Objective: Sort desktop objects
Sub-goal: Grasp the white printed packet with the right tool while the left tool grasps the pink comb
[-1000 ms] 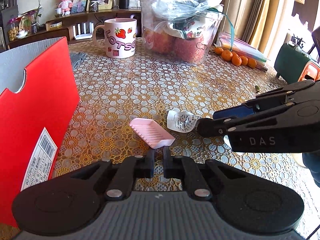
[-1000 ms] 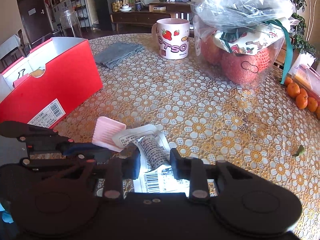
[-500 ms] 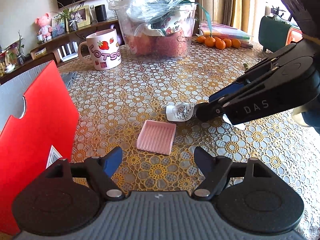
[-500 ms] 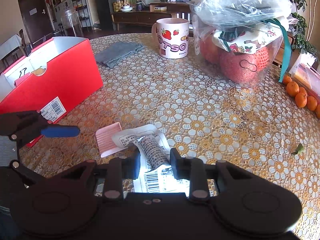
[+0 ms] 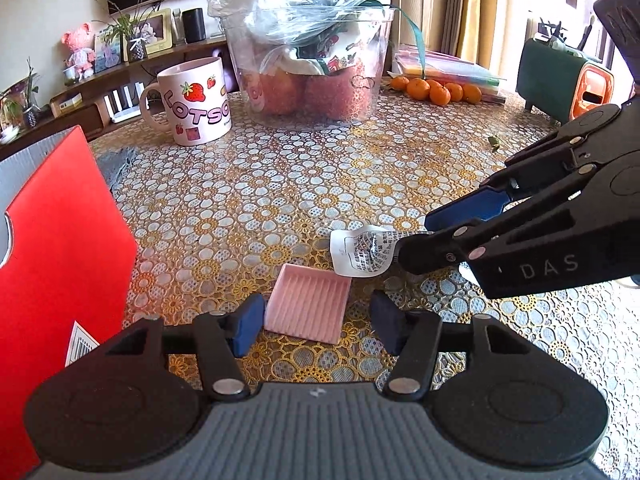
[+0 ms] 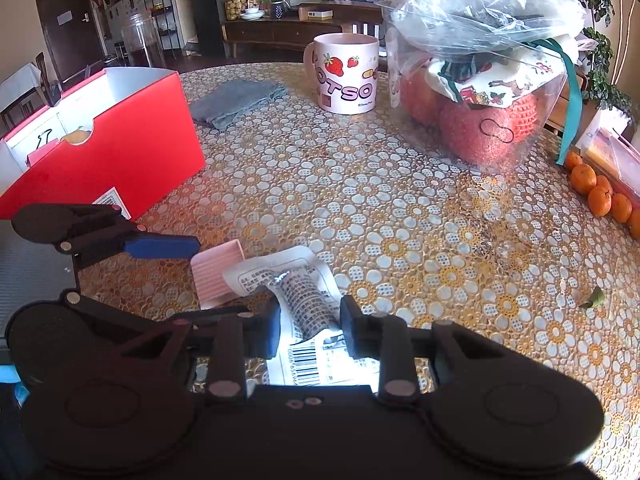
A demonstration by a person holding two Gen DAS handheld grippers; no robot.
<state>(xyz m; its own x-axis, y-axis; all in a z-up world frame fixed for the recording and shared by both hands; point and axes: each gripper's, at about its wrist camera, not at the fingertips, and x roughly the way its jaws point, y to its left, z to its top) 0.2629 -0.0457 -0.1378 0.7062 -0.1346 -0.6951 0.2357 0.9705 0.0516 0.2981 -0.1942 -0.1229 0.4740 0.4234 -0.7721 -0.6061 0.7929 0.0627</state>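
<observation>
A pink ribbed pad [image 5: 306,310] lies flat on the flowered tablecloth. My left gripper [image 5: 316,320] straddles it with its jaws closing. The left blue pad [image 5: 248,322] is at the pad's edge, while the right one stands a little clear of it. Beside it, my right gripper [image 6: 308,332] is shut on a crumpled white printed packet [image 6: 298,300] that rests on the table. That packet [image 5: 362,252] overlaps the pink pad's far corner [image 6: 218,272]. From the right wrist view, the left gripper's blue finger [image 6: 160,246] shows at the left.
An open red box [image 6: 120,160] stands to the left, close to the left gripper. Farther back are a strawberry mug [image 5: 196,108], a clear tub of bagged fruit [image 5: 312,60], a grey cloth [image 6: 236,102] and several tangerines [image 5: 436,90].
The left gripper went from shut to wide open, rolled, and came down around the pink pad, its jaws now narrower. The right gripper and its packet have not moved.
</observation>
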